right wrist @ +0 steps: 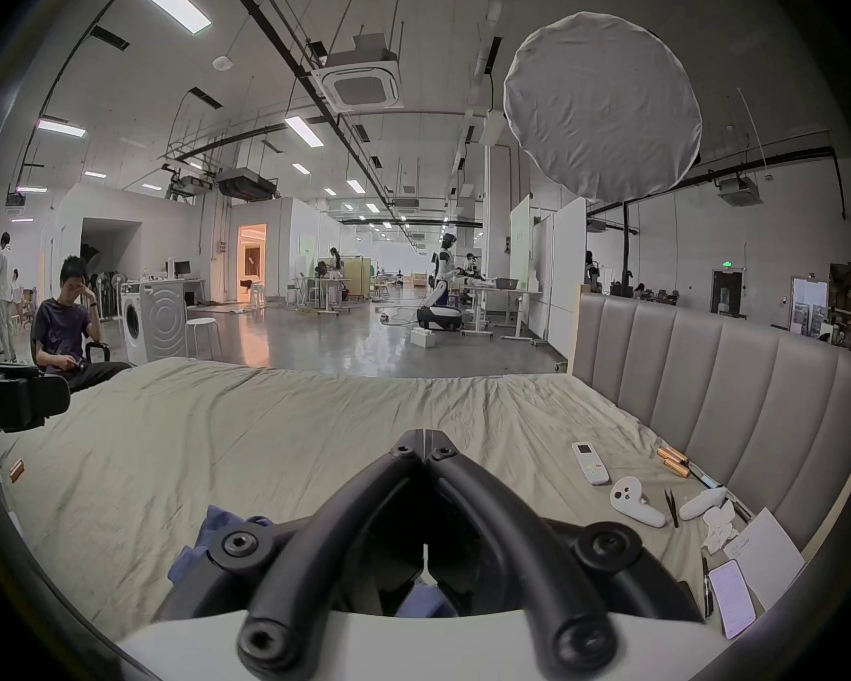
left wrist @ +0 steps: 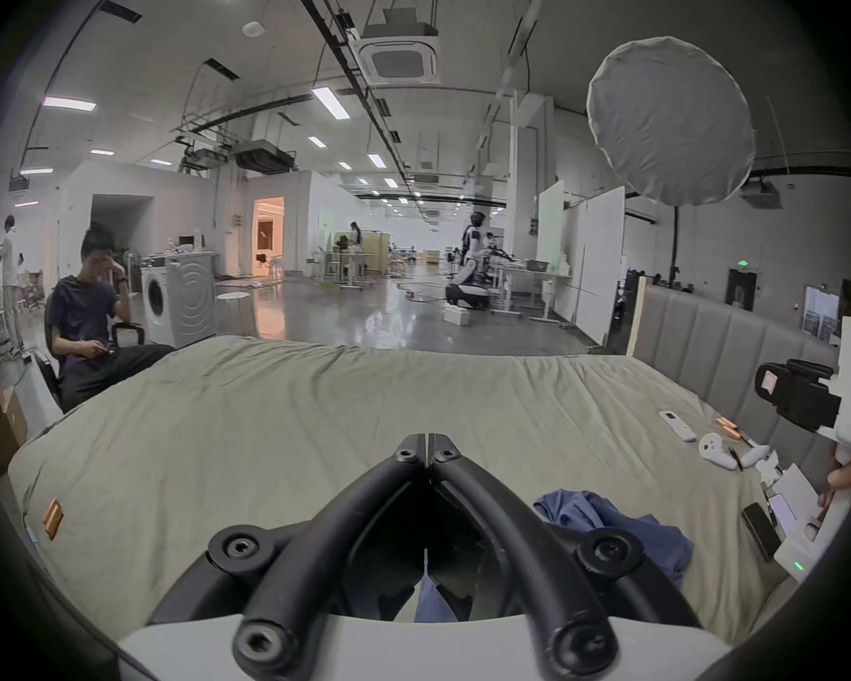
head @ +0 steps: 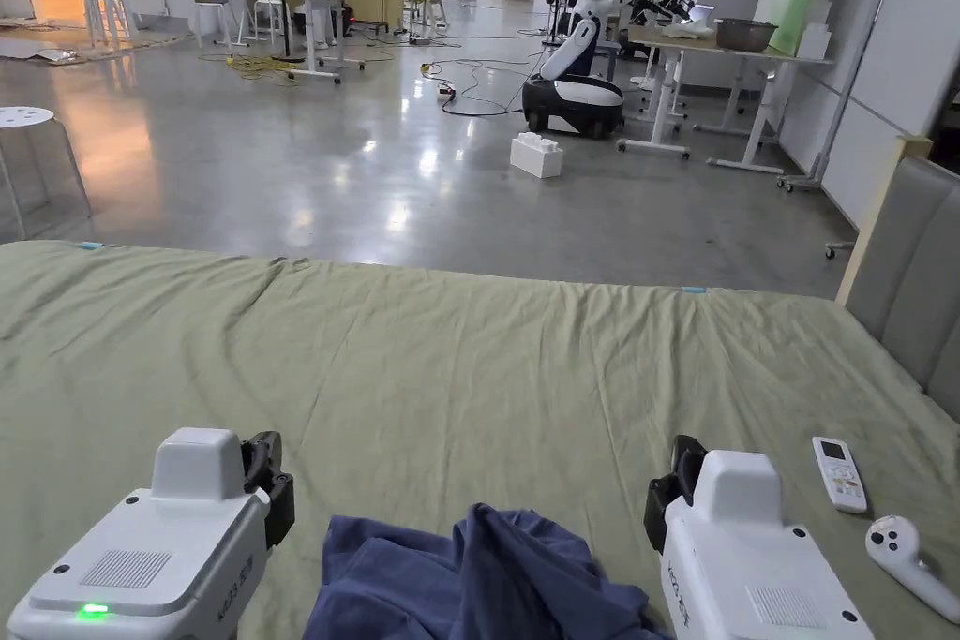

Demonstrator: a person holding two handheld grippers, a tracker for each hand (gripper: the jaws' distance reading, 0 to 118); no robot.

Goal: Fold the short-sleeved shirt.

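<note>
While you held both tools low over the bed, one crumpled blue shirt lay in a heap on the green sheet at the near edge, between the two. Your left gripper had its jaws closed tip to tip, nothing between them; the shirt sat just to its right and partly under it. Your right gripper was the same: jaws pressed together, empty, with the shirt low on its left. Neither tool touched the fabric as far as I could tell.

Counts: one shirt, two grippers, one white remote, two white handheld controllers near the headboard, two small copper-coloured tubes beside them, one phone, one sheet of paper, one copper block at the far left edge.

Hard to make out: the shirt's sleeves and collar were lost in the bunching, and its near part was cut off by the head view's bottom edge and hidden behind the jaw linkages. One person sat past the bed's left corner.
</note>
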